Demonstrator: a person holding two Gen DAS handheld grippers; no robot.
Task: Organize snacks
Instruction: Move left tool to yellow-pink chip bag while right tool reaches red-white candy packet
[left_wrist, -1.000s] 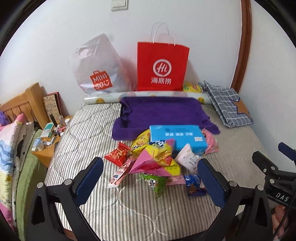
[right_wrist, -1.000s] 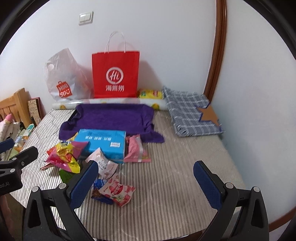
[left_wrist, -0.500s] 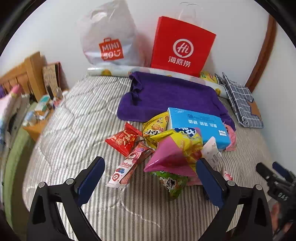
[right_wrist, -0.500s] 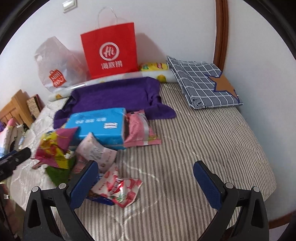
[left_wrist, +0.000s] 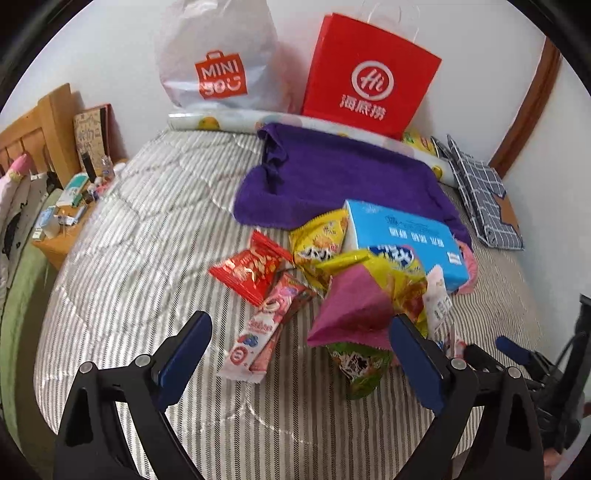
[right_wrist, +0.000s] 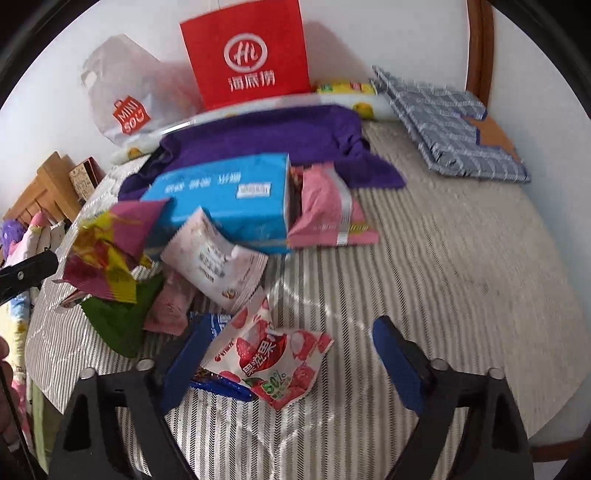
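Note:
A heap of snacks lies on the striped bed (left_wrist: 155, 258): a red pack (left_wrist: 251, 269), a yellow chips bag (left_wrist: 321, 240), a pink strip pack (left_wrist: 266, 325), a pink-and-yellow bag (left_wrist: 362, 306), a green pack (left_wrist: 362, 365) and a blue box (left_wrist: 402, 240). My left gripper (left_wrist: 301, 360) hovers just before the heap. Its jaws are closing, and the pads touch nothing. My right gripper (right_wrist: 290, 363) is low over a white-and-red strawberry packet (right_wrist: 269, 358), which lies on a blue packet (right_wrist: 218, 384). Those jaws are closing with the strawberry packet between them, and the pads do not press it.
A red paper bag (left_wrist: 369, 77) and a white plastic bag (left_wrist: 218, 62) lean on the wall behind a purple towel (left_wrist: 343, 177). A folded checked cloth (right_wrist: 450, 133) lies at the back right. A cluttered bedside table (left_wrist: 62, 218) stands left of the bed.
Both grippers have come down and closer to the snack heap. The right jaws have narrowed, and the strawberry packet now lies between them.

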